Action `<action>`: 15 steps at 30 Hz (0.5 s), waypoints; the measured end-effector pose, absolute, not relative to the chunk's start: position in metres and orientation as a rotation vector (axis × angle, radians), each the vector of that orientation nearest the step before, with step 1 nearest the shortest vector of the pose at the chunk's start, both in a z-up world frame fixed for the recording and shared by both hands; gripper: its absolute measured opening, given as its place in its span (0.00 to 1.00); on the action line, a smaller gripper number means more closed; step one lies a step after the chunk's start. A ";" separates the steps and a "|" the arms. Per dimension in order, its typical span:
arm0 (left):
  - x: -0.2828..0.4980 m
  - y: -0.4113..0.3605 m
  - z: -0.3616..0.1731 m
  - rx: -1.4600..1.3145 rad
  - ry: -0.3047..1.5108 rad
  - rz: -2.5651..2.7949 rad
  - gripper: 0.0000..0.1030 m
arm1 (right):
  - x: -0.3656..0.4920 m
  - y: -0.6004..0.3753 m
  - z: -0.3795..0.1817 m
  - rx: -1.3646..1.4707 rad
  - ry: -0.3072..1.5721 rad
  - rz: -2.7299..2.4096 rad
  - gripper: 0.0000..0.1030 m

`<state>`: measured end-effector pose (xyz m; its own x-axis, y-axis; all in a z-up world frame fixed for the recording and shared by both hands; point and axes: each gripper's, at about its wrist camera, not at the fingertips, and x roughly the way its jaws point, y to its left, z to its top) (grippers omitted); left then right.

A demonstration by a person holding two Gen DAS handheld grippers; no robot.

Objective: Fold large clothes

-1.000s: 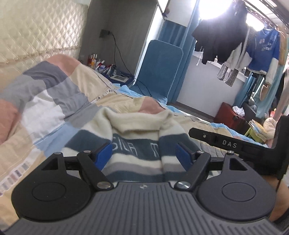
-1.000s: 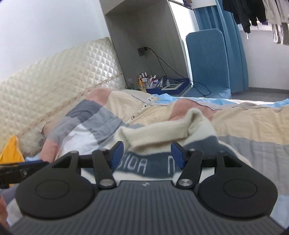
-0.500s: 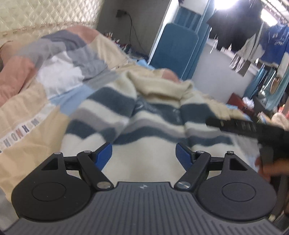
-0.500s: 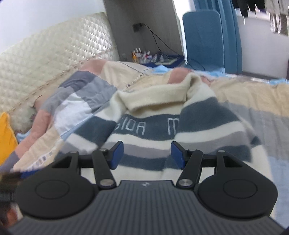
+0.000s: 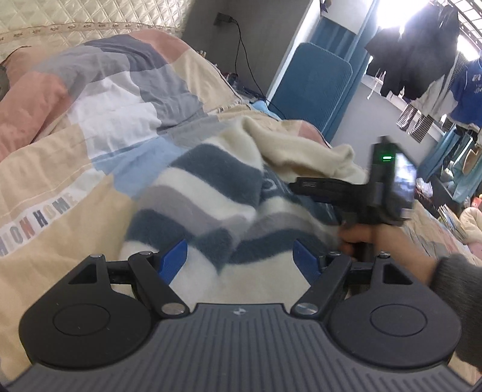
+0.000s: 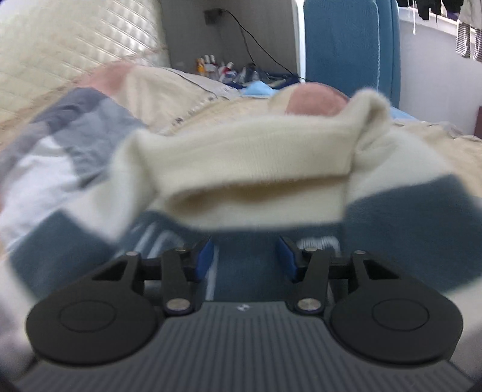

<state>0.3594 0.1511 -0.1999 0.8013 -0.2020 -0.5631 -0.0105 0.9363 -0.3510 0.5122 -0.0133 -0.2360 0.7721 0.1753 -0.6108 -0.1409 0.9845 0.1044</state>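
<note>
A fluffy sweater [image 5: 211, 193] with cream, navy and grey stripes lies crumpled on the patchwork quilt [image 5: 75, 169] of a bed. My left gripper [image 5: 240, 260] hovers open just over its lower cream part, and no fabric is between the blue pads [image 5: 173, 259]. In the left wrist view, a hand [image 5: 358, 238] holds my right gripper [image 5: 304, 185] low over the sweater's chest. In the right wrist view the cream collar [image 6: 256, 169] fills the middle. My right gripper [image 6: 245, 258] is closing, with navy fabric [image 6: 245, 271] in the gap and the pads not seen pressing on it.
A quilted cream headboard [image 5: 60, 15] runs along the far left. A blue padded panel [image 5: 313, 90] stands past the bed's far end, beside a low table with bottles [image 6: 217, 67] and a cable. Clothes hang [image 5: 415, 54] on the right.
Both grippers have come down and forward onto the sweater. The right one now sits close under the collar with its jaws narrower. The left jaws kept their width.
</note>
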 end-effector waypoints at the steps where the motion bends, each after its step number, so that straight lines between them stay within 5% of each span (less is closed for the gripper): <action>1: 0.363 0.153 -0.201 -0.342 0.631 -0.102 0.79 | 0.522 -0.010 -0.239 0.047 0.658 0.164 0.50; 15: 0.399 0.190 -0.226 -0.460 0.607 -0.127 0.78 | 0.628 0.010 -0.233 0.060 0.451 0.077 0.51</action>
